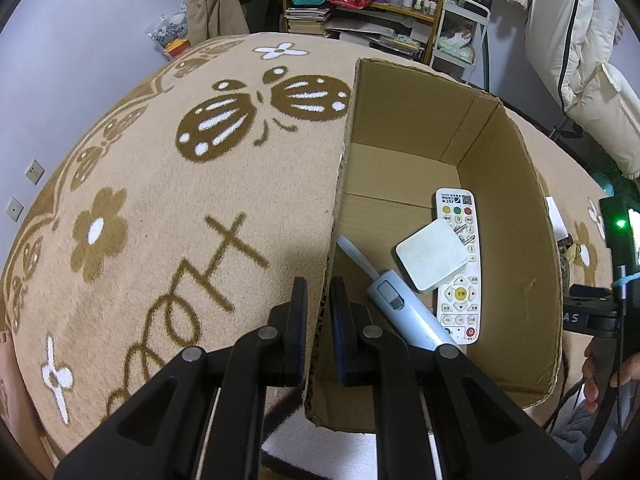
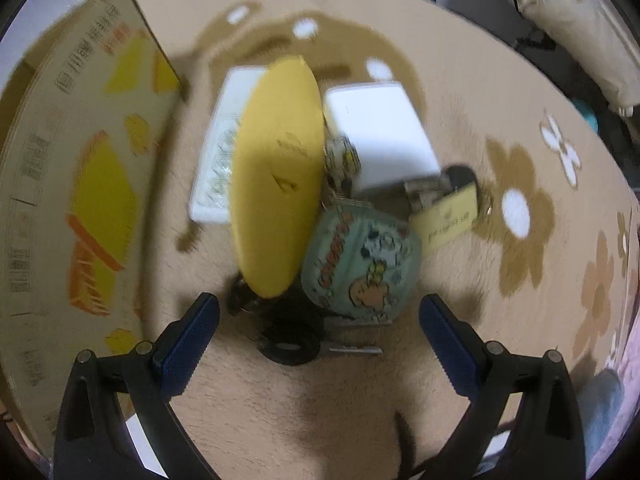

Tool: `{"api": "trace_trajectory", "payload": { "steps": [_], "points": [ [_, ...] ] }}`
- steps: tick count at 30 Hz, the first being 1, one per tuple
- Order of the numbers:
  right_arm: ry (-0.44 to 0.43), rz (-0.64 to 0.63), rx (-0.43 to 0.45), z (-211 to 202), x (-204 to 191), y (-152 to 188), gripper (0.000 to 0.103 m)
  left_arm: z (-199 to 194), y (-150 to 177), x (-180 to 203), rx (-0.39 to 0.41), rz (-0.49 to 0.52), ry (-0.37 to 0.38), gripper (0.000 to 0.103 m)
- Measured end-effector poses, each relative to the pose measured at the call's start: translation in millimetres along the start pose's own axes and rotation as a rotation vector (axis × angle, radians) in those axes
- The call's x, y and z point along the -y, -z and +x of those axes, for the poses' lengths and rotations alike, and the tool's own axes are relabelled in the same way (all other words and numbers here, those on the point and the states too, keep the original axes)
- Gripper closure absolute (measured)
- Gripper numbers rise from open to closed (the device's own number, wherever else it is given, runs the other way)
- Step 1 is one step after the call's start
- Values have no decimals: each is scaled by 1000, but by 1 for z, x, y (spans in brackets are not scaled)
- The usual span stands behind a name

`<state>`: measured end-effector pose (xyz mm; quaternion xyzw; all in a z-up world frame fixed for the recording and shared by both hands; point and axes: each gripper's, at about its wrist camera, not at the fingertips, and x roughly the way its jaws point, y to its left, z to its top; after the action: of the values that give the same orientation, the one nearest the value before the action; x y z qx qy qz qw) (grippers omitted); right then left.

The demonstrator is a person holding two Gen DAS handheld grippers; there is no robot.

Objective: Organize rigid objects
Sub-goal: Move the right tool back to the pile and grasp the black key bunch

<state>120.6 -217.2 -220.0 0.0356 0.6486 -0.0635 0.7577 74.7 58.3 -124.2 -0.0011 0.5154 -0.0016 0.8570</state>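
Observation:
In the left wrist view my left gripper (image 1: 320,300) is shut on the left wall of an open cardboard box (image 1: 516,216), near its front corner. In the box lie a white remote control (image 1: 460,300), a white square charger (image 1: 432,256) resting on the remote, and a pale blue tube-shaped tool (image 1: 408,312). In the right wrist view, which is blurred, my right gripper (image 2: 320,304) points down, open wide, just above a pile on the carpet. The pile holds a yellow oval disc (image 2: 276,184), a pale green cartoon tin (image 2: 360,268), a white box (image 2: 380,132), a white tray-like piece (image 2: 216,160), a yellow card (image 2: 448,220) and a black ring with a key (image 2: 288,348).
The box's printed outer wall (image 2: 80,184) stands close to the left of the pile. The beige flower-patterned carpet (image 1: 160,200) covers the surface. A hand (image 1: 596,376) and a black device with a green light (image 1: 622,232) are at the right edge. Shelves and a white cart stand behind.

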Motion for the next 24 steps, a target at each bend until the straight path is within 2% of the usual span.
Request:
{"api": "trace_trajectory", "payload": {
  "steps": [6, 9, 12, 16, 20, 24],
  "points": [
    [-50, 42, -33, 13, -1, 2, 0, -1, 0, -1, -1, 0, 2, 92],
    [-26, 40, -29, 15, -8, 2, 4, 0, 0, -1, -4, 1, 1, 91],
    [-11, 41, -36, 13, -16, 2, 11, 0, 0, -1, -6, 1, 1, 91],
    [0, 24, -41, 10, -26, -1, 27, 1, 1, -2, -8, -1, 8, 91],
    [-7, 9, -33, 7, -29, 2, 27, 1, 0, -4, -9, -4, 10, 91],
    [-51, 14, -31, 4, -22, 7, 27, 2, 0, -3, -9, -1, 7, 91]
  ]
}}
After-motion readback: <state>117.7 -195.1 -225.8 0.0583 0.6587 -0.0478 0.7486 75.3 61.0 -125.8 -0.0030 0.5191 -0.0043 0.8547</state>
